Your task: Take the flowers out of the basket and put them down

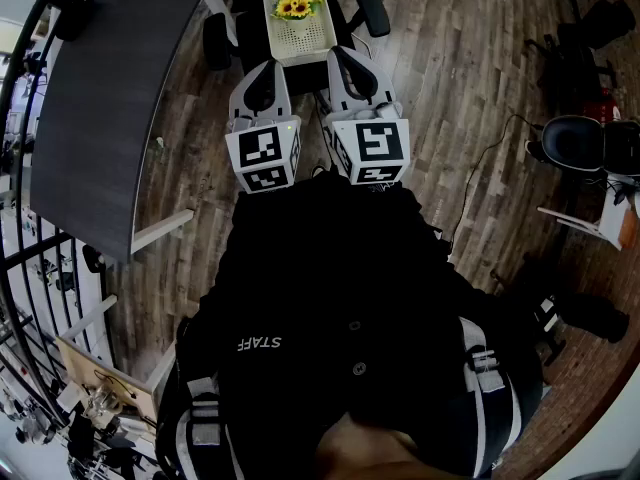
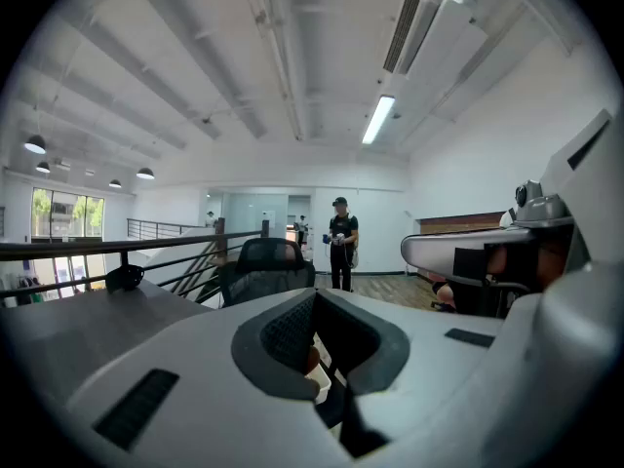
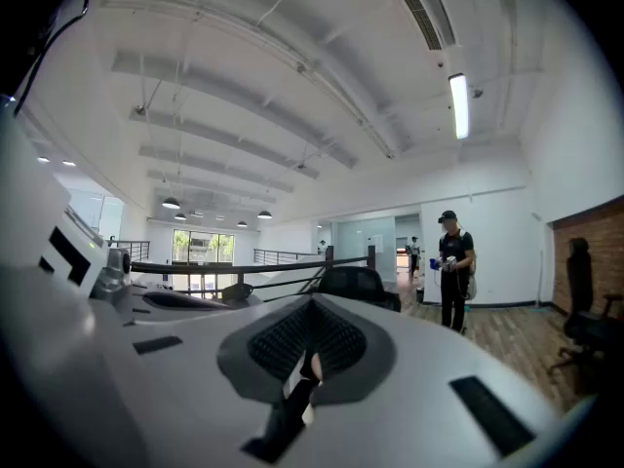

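Note:
A white basket (image 1: 300,38) sits on the seat of a black office chair (image 1: 372,10), with yellow flowers (image 1: 298,5) lying in its far end. My left gripper (image 1: 264,68) hangs just short of the basket's near left corner. My right gripper (image 1: 346,56) is beside its near right edge. Neither touches the basket or the flowers. In the left gripper view the left gripper (image 2: 322,359) has its jaws pressed together and empty. The right gripper (image 3: 307,359) looks the same in its own view. The flowers are hidden in both gripper views.
A dark grey table (image 1: 120,98) stands to the left of the chair, with a railing beyond it. Another black chair (image 1: 585,143) and a cable lie on the wooden floor at the right. A person (image 2: 341,247) stands far off across the room.

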Demonstrator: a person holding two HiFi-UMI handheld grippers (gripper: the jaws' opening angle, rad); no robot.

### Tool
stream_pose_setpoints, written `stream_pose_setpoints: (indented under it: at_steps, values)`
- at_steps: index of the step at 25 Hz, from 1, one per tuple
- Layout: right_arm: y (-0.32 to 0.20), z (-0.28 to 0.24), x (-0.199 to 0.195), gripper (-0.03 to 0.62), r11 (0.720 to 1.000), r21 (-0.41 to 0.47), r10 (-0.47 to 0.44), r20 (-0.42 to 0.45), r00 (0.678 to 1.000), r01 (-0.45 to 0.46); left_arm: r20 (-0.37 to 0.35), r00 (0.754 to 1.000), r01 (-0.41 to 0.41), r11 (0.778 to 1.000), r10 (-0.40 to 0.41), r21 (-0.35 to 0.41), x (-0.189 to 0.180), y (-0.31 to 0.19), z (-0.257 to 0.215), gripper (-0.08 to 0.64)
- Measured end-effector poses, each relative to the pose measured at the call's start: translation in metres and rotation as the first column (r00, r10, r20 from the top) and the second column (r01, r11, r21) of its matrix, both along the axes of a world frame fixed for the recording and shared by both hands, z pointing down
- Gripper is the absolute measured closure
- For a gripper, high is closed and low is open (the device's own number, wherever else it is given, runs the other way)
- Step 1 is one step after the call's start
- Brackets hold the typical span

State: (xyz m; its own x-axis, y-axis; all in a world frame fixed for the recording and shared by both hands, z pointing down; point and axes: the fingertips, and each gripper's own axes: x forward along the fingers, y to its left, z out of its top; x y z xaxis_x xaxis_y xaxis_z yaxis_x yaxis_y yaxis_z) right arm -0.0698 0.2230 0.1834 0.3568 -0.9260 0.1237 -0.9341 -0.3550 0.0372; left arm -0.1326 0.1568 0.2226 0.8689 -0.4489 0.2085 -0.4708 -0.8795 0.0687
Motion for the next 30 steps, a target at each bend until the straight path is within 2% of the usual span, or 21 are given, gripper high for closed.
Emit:
stream_pose_setpoints:
  at_steps: [22, 30]
  values:
    - [-0.001, 0.023, 0.027, 0.58, 1.0, -0.003, -0.021, 0.062, 0.998, 0.021, 0.027, 1.0, 0.016, 0.999, -0.014, -0.051, 0.02, 0.0, 0.025, 0.56]
    - [-0.019, 0.048, 0.028, 0.58, 0.998, -0.037, -0.051, 0.119, 0.992, 0.056, 0.087, 0.995, 0.06, 0.993, -0.051, -0.098, 0.011, -0.015, 0.053, 0.56]
